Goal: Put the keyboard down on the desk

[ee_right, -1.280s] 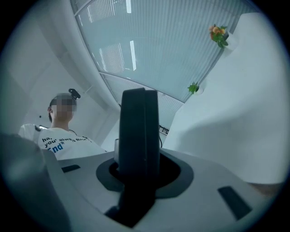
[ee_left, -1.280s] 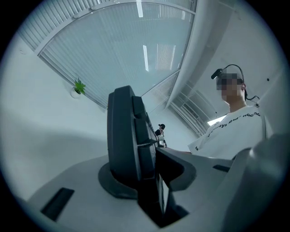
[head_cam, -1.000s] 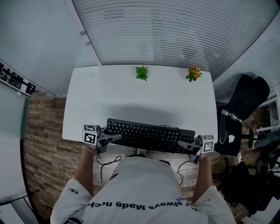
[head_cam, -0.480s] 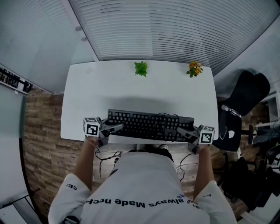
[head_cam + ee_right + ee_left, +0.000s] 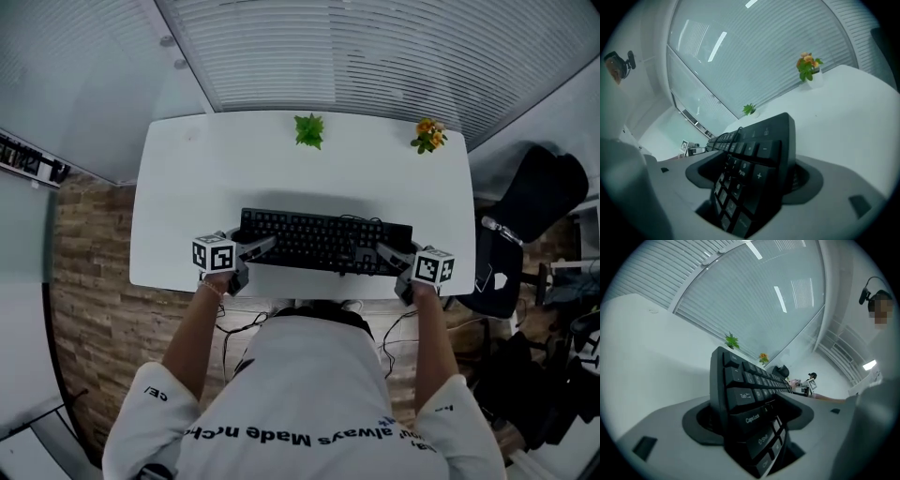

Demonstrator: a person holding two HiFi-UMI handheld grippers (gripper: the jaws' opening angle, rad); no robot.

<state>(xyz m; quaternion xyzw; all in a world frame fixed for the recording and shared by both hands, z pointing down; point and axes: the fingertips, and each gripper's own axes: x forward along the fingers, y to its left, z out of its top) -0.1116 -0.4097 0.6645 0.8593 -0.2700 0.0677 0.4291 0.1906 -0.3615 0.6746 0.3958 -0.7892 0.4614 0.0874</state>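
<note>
A black keyboard (image 5: 323, 242) lies flat on the white desk (image 5: 281, 178), near its front edge. My left gripper (image 5: 261, 246) is at the keyboard's left end and my right gripper (image 5: 389, 255) at its right end. Both sets of jaws are opening, each with one end of the keyboard still between them. In the left gripper view the Tab and Caps Lock end of the keyboard (image 5: 740, 394) stands between the spread jaws, with a dark gap beside it. In the right gripper view the number-pad end of the keyboard (image 5: 754, 159) sits loosely between the jaws.
A small green plant (image 5: 308, 130) and an orange-flowered plant (image 5: 428, 134) stand at the desk's far edge, before the window blinds. A black chair (image 5: 539, 202) is to the right of the desk. Cables (image 5: 239, 333) trail on the floor under the front edge.
The keyboard has moved from overhanging the front edge to farther onto the desk and now rests flat. Both grippers' jaws have spread wider around its ends.
</note>
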